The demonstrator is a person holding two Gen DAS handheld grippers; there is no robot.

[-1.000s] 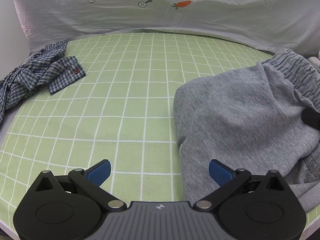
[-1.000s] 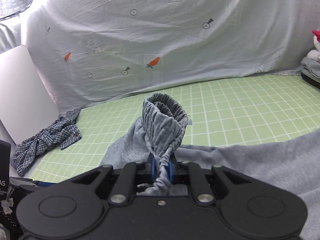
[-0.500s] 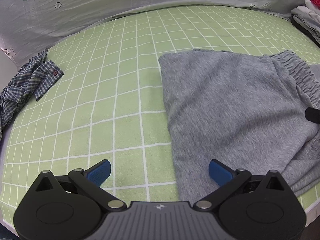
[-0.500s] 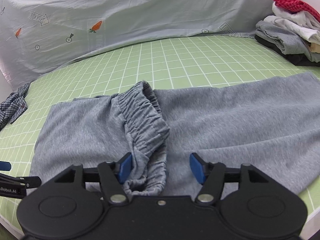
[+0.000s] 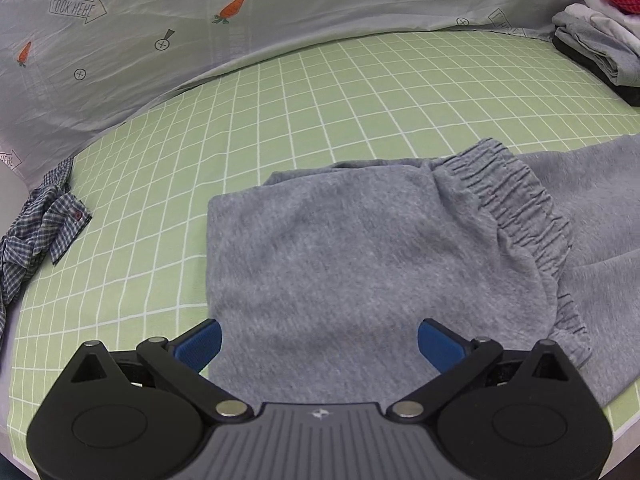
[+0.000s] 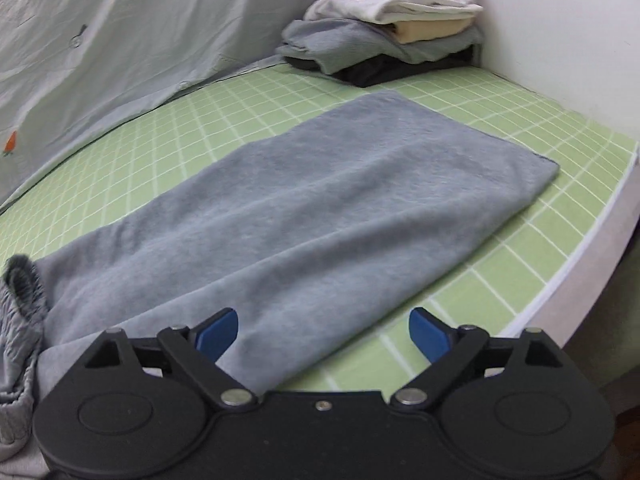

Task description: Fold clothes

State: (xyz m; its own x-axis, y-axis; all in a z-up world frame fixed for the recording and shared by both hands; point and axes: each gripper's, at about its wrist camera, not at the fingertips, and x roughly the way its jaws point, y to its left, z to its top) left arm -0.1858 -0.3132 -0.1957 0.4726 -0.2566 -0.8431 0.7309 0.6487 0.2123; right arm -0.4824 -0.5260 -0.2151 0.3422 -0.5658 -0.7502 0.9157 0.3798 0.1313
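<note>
Left wrist view is showing the waist end of the grey pants (image 5: pixel 360 248): the top part is lying folded over, with the elastic waistband (image 5: pixel 516 200) curling up in a ridge to the right. The left claw (image 5: pixel 319 340) is hanging wide apart over that fold, its blue pads (image 5: pixel 200 340) gripping nothing. This view alone is taking in the checked shirt (image 5: pixel 36 232), lying crumpled at the far left edge of the green grid sheet (image 5: pixel 320 92), and the carrot-print cloth (image 5: pixel 160 20) draped along the back.

Right wrist view is looking the other way, along the legs (image 6: pixel 320 200), which are stretching out flat and fairly smooth toward the right edge of the surface (image 6: pixel 580 248). Only a scrap of the waistband (image 6: pixel 24 288) is peeking in at the far left here. The right claw (image 6: pixel 323 334) is standing spread over the near hem of the legs; its jaws have just been opening, and nothing is caught between its pads (image 6: pixel 218 330). This view is giving the fuller look at the stack (image 6: pixel 384 20) of folded clothes in the far corner against the white wall (image 6: pixel 560 20), red on top, then white, cream, grey and black; the left view is catching just its edge (image 5: pixel 600 40).
</note>
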